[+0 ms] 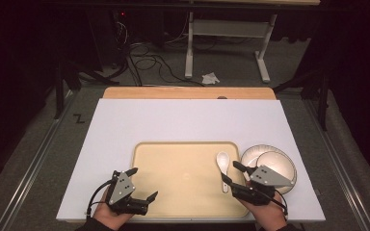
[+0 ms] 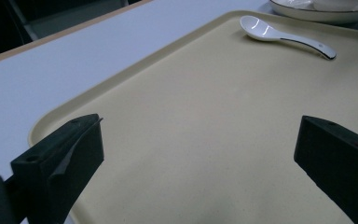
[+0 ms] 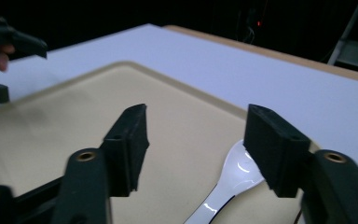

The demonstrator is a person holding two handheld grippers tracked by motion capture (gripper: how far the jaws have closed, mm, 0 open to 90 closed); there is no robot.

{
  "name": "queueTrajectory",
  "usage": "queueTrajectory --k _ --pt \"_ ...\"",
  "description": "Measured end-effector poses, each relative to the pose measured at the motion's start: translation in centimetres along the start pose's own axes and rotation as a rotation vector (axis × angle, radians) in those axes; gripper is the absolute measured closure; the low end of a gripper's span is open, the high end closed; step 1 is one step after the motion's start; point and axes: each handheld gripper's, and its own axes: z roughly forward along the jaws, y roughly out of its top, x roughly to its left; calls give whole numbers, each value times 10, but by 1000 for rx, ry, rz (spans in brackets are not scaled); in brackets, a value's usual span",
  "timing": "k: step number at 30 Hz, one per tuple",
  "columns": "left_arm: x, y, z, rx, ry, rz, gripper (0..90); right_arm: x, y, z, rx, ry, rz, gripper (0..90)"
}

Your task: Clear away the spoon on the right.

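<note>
Your right tool (image 1: pixel 232 173) has its jaws spread, gripping nothing; the white ceramic spoon (image 1: pixel 223 166) lies on the beige tray (image 1: pixel 183 187) just below and ahead of them, its bowl under the far jaw. Your left tool (image 1: pixel 142 184) is spread wide over the tray's opposite edge, the spoon well beyond it.

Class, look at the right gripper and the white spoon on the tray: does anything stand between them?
Nothing visible does. The right gripper has open jaws directly above the white spoon, which lies on the beige tray; the stacked plates sit off to the side.
</note>
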Motion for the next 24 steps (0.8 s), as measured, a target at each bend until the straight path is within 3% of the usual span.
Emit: queueTrajectory --k 1,3,5,7,11,14,24 --pt "0 0 0 -5 1 -5 13 -1 -4 -5 -34 -7 15 301" --pt "2 0 -1 -17 8 -22 4 -3 -13 -9 -44 7 50 204" --pt "3 -1 0 -18 13 -40 2 -4 -16 -8 -11 22 69 120" --pt "4 -1 1 -15 21 -46 2 -4 -17 -7 7 10 57 85" --pt "3 -1 2 -12 30 -44 2 -6 -18 -5 2 25 80 74" --pt "3 -1 2 -3 30 -40 2 -4 -19 -3 10 32 54 72" --pt "3 -1 -2 -24 14 -30 2 -5 -20 -1 -3 12 70 69"
